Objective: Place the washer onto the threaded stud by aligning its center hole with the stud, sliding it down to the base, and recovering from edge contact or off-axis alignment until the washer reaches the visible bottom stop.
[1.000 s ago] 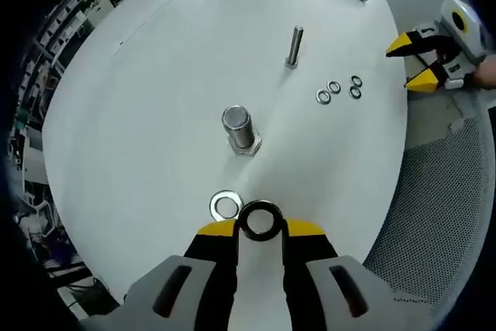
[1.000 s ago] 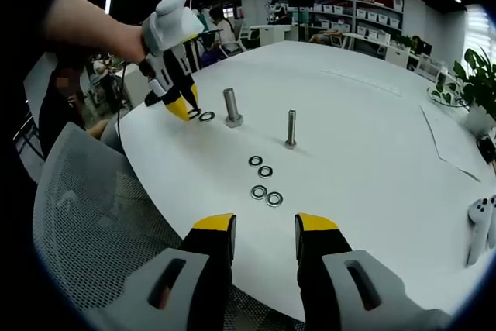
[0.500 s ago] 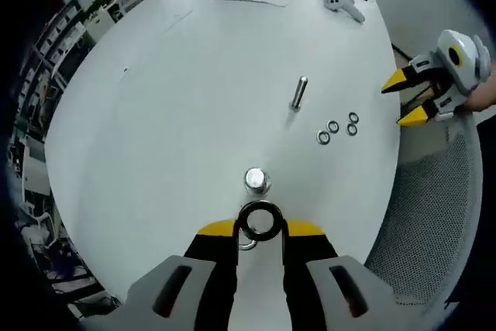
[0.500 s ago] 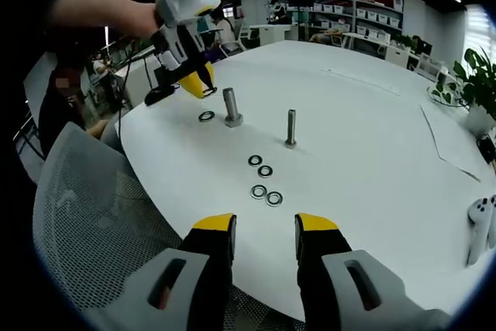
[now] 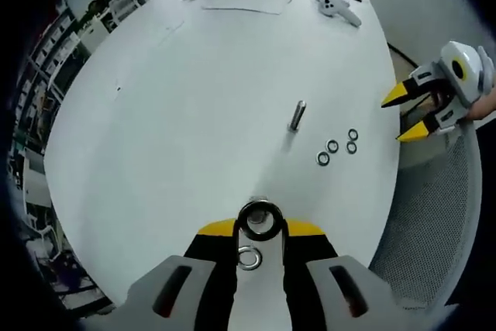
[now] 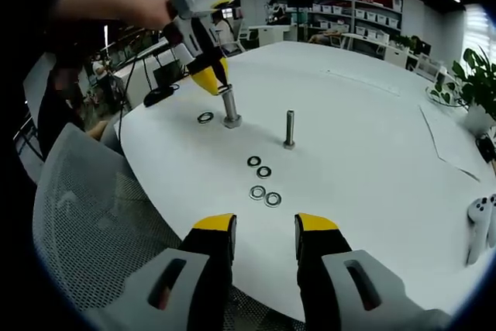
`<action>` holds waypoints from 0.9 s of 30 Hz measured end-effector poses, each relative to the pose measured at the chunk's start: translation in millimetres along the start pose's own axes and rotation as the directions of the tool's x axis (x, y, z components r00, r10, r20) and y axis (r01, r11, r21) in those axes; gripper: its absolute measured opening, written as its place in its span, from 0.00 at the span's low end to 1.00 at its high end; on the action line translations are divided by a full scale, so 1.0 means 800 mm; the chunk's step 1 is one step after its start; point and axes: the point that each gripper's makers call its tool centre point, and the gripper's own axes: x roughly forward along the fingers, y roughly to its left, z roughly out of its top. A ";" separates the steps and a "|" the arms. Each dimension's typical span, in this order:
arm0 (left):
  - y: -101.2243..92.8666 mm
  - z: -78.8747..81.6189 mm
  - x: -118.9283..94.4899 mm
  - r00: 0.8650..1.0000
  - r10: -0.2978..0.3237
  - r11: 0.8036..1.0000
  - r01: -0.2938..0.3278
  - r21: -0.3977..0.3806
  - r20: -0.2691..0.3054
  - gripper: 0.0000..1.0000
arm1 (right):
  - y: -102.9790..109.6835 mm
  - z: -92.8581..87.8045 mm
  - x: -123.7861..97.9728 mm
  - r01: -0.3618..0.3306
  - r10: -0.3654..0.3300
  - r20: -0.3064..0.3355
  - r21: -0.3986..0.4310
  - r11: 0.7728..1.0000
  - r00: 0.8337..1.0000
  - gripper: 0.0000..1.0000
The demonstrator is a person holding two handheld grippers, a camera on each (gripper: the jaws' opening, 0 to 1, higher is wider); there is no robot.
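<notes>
My left gripper point(image 5: 260, 226) is shut on a large dark washer point(image 5: 260, 219), held flat between the yellow tips. The thick threaded stud sits right under the washer, mostly hidden. In the right gripper view the left gripper point(image 6: 213, 80) hovers with the washer point(image 6: 224, 88) right at the top of the thick stud point(image 6: 231, 108). A second large washer point(image 5: 249, 257) lies on the white table point(image 5: 194, 98) beside the stud's base, also seen as washer point(image 6: 205, 117). My right gripper point(image 6: 263, 226) is open over the table's near edge, holding nothing.
A thinner stud point(image 6: 289, 129) stands further along the table, with several small washers point(image 6: 262, 182) lying near it. A grey mesh chair point(image 6: 85, 222) sits at the table's edge. A white controller point(image 5: 335, 4) and paper sheets lie at the far side.
My left gripper has lifted the washer up and moved it over the thick stud's top. The right gripper has stayed where it was.
</notes>
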 end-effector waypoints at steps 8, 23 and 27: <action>0.001 0.002 0.007 1.000 -0.003 1.000 0.003 0.008 -0.011 0.19 | -0.001 0.001 -0.001 0.002 -0.002 0.005 0.002 1.000 1.000 0.33; -0.001 -0.003 0.033 0.997 -0.004 0.996 0.011 0.089 -0.075 0.19 | -0.003 0.001 0.000 0.006 -0.006 0.005 0.005 1.000 1.000 0.33; 0.000 -0.005 0.044 0.996 -0.002 0.994 0.012 0.108 -0.093 0.19 | -0.003 0.001 0.000 0.008 -0.008 0.006 0.005 1.000 1.000 0.33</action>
